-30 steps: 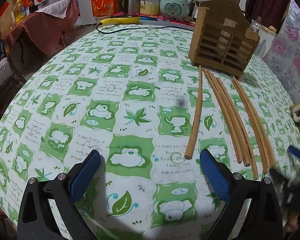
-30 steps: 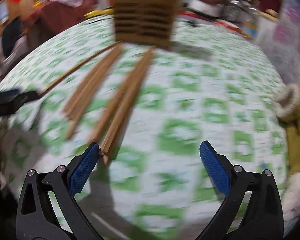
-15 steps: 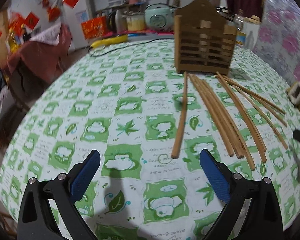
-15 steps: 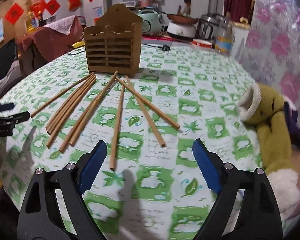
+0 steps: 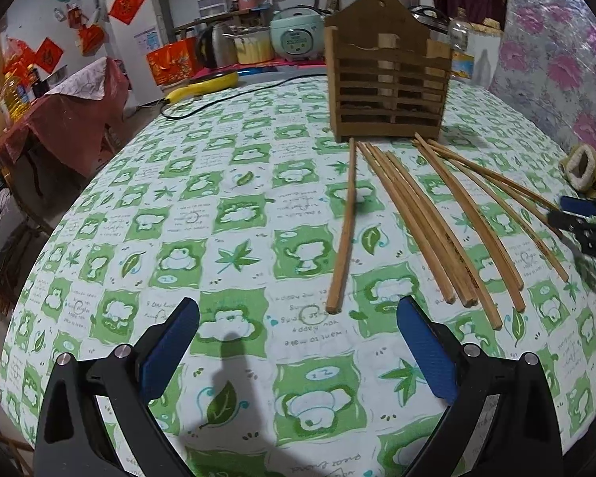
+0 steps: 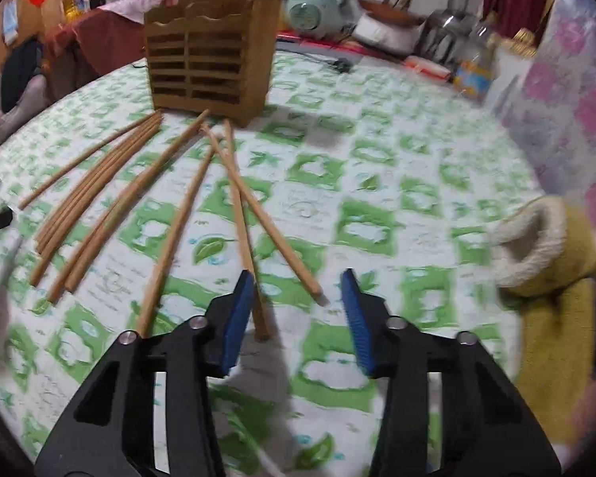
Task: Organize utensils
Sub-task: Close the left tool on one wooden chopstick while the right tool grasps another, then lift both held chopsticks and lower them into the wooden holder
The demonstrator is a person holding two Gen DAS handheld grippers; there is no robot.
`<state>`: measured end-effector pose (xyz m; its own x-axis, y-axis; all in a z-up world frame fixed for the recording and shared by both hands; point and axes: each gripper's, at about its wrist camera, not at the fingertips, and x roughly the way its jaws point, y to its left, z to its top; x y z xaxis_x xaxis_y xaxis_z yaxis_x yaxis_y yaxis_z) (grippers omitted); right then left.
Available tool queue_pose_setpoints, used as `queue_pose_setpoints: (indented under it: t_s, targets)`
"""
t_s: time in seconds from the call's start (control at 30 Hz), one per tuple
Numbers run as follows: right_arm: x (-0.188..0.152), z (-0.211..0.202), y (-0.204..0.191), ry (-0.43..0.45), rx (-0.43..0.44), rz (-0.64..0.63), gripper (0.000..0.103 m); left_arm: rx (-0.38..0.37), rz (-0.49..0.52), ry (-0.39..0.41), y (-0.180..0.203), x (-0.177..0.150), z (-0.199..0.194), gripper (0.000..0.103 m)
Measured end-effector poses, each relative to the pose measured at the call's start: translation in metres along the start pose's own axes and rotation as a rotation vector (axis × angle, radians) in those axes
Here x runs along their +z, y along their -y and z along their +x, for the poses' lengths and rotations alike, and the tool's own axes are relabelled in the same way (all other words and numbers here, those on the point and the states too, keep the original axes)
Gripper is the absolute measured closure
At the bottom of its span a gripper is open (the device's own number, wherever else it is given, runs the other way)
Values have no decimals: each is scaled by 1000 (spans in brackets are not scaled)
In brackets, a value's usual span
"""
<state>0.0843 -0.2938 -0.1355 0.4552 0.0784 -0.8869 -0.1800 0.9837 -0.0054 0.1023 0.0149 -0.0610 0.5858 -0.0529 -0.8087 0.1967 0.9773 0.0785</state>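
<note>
Half a second back the right gripper stood wide above the chopsticks; its jaws have just been closing and are now narrowed but not pinching, the near ends of two chopsticks lying between the blue pads with a gap on the right side. All the chopsticks fan out on the table from the foot of the wooden holder, which stands upright and slatted. Left of that fan one stick lies alone, just ahead of the left gripper, whose fingers are spread wide with nothing between them. Under the holder is a green-and-white checked tablecloth. Right of the holder sits a yellow plush slipper; behind it are a rice cooker, pots, a black cable and red paper decorations on the wall.
</note>
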Motion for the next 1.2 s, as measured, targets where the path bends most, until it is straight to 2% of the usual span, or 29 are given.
queue_pose_setpoints:
  t_s: [0.1, 0.13, 0.17, 0.23, 0.33, 0.57, 0.6, 0.63, 0.7, 0.77, 0.83, 0.97, 1.2]
  targets:
    - [2, 4, 1, -2, 42, 15, 78, -19, 21, -18, 4, -1, 3, 9]
    - [2, 4, 0, -1, 62, 16, 88, -27, 27, -30, 5, 0, 6, 13]
    - [2, 4, -2, -2, 86, 17, 92, -34, 30, -40, 6, 0, 8, 16]
    - [0, 1, -5, 1, 84, 21, 92, -54, 36, -56, 8, -1, 11, 36]
    - [-4, -1, -3, -3, 122, 50, 93, -91, 44, -53, 10, -3, 10, 50]
    - [-5, 3, 10, -25, 163, 124, 87, -102, 38, -78, 14, 2, 15, 52]
    - [-5, 3, 9, -24, 160, 121, 87, -108, 37, -84, 14, 4, 15, 57]
    - [-5, 3, 8, -24, 156, 118, 89, -119, 36, -85, 14, 5, 15, 75]
    - [-4, 1, 7, -16, 155, 118, 90, -161, 31, -94, 14, 8, 16, 97]
    - [-6, -2, 10, 0, 159, 130, 90, -179, 6, -90, 13, 10, 15, 97]
    - [-7, -7, 15, 26, 167, 150, 91, -190, -13, -53, 10, 11, 8, 97]
    - [-8, -16, 19, 76, 182, 167, 91, -167, -34, 16, 3, 15, -6, 97]
    - [2, -45, 16, 198, 125, 158, 92, -135, -52, 85, -7, 42, -30, 97]
